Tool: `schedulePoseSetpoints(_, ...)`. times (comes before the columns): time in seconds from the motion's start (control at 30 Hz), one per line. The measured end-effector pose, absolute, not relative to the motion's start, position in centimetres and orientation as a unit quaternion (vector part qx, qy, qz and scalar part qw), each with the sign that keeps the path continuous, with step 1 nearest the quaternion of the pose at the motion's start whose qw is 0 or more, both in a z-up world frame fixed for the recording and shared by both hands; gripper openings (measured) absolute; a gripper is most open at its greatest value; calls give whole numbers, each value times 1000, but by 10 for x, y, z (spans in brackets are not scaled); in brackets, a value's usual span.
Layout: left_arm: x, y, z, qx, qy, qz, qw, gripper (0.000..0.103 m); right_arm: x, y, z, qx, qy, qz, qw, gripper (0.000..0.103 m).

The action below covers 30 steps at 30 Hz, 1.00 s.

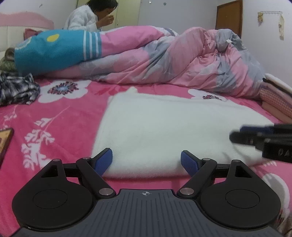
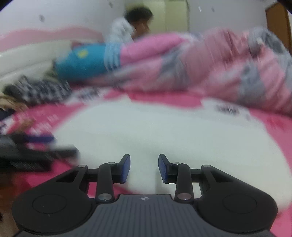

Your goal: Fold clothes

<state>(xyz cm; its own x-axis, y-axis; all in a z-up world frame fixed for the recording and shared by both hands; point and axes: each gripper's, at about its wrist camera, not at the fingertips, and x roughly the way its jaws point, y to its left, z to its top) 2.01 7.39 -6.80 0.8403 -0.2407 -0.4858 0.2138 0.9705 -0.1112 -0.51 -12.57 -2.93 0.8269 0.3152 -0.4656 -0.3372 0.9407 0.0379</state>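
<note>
A white fleecy garment (image 1: 164, 131) lies folded flat on the pink flowered bed cover (image 1: 60, 118). My left gripper (image 1: 146, 162) is open at the garment's near edge, with one finger off its left corner and nothing between the pads. My right gripper (image 2: 144, 168) is open over the near part of the same garment (image 2: 164, 131); that view is blurred by motion. The right gripper also shows in the left wrist view (image 1: 237, 135), low over the garment's right side. The left gripper shows at the left of the right wrist view (image 2: 36, 145).
A rumpled pink and grey quilt (image 1: 182, 60) and a blue blanket (image 1: 54, 49) lie across the back of the bed. A black and white checked garment (image 1: 16, 89) sits at the left. Folded clothes (image 1: 277, 94) are stacked at the right. A person (image 1: 91, 16) sits behind.
</note>
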Motion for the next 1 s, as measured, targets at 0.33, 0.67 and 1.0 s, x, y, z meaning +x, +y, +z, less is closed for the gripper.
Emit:
schedulePoseSetpoints(0.33, 23, 103, -67, -118, 250, -156, 948, 83, 15, -96, -42, -59, 277, 172, 943, 35)
schedulePoseSetpoints(0.67, 31, 154, -63, -287, 257, -197, 901, 79, 12, -65, -56, -85, 275, 195, 938, 37)
schedulePoseSetpoints(1.0, 22, 177, -27, -300, 219, -162, 914, 79, 15, -20, -68, -114, 242, 238, 934, 37)
